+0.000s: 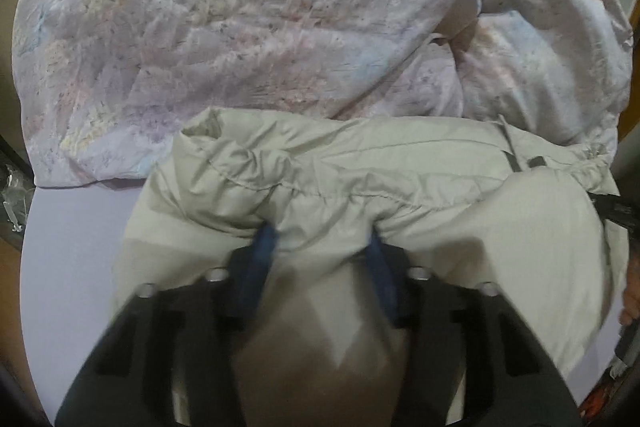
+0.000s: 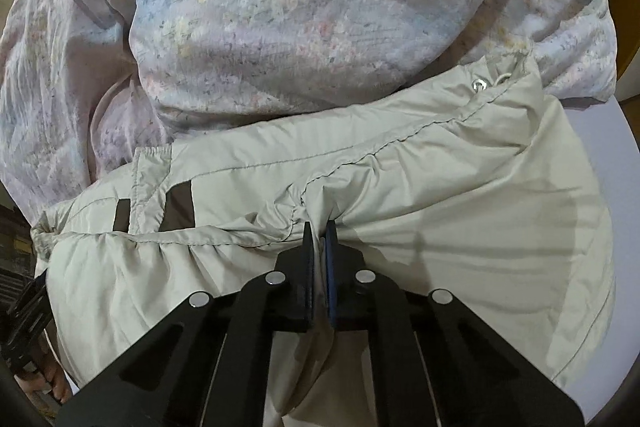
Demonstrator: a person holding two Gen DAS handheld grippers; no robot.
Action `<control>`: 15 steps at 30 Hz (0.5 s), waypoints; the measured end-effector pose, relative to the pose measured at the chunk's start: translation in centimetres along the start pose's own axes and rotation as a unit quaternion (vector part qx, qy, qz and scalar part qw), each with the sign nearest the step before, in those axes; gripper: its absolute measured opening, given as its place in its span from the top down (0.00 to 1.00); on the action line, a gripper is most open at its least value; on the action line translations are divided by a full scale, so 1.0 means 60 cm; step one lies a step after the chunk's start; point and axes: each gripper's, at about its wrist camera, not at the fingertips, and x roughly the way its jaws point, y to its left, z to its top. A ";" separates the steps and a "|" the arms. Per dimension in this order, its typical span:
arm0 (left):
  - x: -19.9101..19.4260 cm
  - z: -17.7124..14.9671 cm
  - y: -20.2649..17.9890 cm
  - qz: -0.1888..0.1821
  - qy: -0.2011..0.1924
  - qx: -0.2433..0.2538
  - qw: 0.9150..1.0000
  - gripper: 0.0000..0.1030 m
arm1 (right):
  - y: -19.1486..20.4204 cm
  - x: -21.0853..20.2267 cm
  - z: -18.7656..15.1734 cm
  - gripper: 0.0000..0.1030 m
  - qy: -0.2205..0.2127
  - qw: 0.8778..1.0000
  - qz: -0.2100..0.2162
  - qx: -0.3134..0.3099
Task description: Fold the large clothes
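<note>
Both tools bite into the pale beige padded nylon jacket (image 1: 360, 187). Left tool (image 1: 320, 243) has its blue pads partly apart with a bunched fold of jacket pinched between them; right tool (image 2: 319, 235) is clamped tight on a thin fold near a stitched seam. That jacket lies on the lavender tabletop (image 1: 76, 227), touching a crumpled pastel floral quilt (image 1: 240, 27) behind it.

Floral quilt (image 1: 248, 27), pale with faint pink, blue and yellow print, lies crumpled well beyond the jaws and fills the upper field in both wrist views. Pale lilac tabletop (image 1: 76, 247) bare to the left of the jaws in left wrist view. Quilt edge rests on it.
</note>
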 end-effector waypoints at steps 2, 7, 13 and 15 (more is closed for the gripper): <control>0.007 0.008 -0.005 0.007 -0.006 0.008 1.000 0.87 | -0.005 -0.018 0.005 0.96 -0.018 1.000 0.007 0.006; -0.002 0.053 0.009 0.014 -0.041 -0.027 0.999 0.96 | -0.004 -0.065 0.043 0.96 -0.075 0.996 0.028 0.024; -0.003 0.074 0.006 0.030 -0.055 -0.031 0.998 0.96 | -0.001 -0.035 0.057 0.97 -0.070 0.997 -0.005 0.010; -0.001 0.067 0.005 0.032 -0.054 -0.028 0.998 0.93 | -0.003 -0.024 0.050 0.97 -0.062 0.998 -0.008 0.002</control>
